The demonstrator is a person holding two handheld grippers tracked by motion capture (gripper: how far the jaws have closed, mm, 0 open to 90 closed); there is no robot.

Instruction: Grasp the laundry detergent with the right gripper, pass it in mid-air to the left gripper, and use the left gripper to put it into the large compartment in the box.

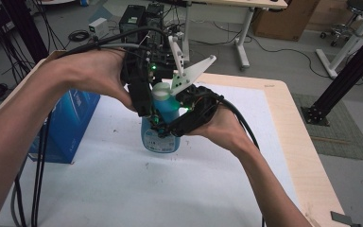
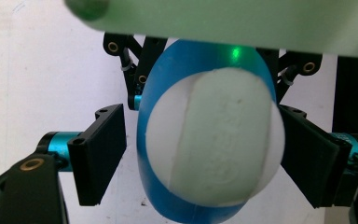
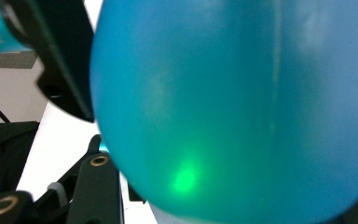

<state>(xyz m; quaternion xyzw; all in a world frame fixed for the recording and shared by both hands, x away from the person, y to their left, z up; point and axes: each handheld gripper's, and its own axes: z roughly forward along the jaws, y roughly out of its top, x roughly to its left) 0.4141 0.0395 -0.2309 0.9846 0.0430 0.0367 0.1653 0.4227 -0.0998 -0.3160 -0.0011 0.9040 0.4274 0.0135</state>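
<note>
High view: a blue bottle point(image 1: 160, 135) stands upright on the white sheet of the counter point(image 1: 274, 101), nearer the far edge than the near one and roughly midway between the left and right edges. Its pale cap point(image 1: 160, 90) points straight up, so the long axis is vertical. The left tool point(image 1: 144, 101) comes down at the bottle's upper part from the left, the right tool point(image 1: 182, 118) meets the body from the right; both hands are close in, neither clearly nearer. A blue box point(image 1: 71, 123) sits by the left edge, apart from the bottle.

Left gripper view: the camera looks down the bottle's axis onto the cap point(image 2: 214, 140), with the blue shoulder point(image 2: 144, 130) around it. The jaws stand spread on either side: the right-hand one touches or nearly touches the cap, the left-hand one is apart from the bottle. Nothing is pinched yet. Closing squarely on the cap looks like the likely next move, since it lies dead ahead between the jaws.

Right gripper view: the bottle's blue wall point(image 3: 242, 112) is pressed up close, blurred. The right tool's jaws are barely seen, so I cannot tell whether they pinch the body.
</note>
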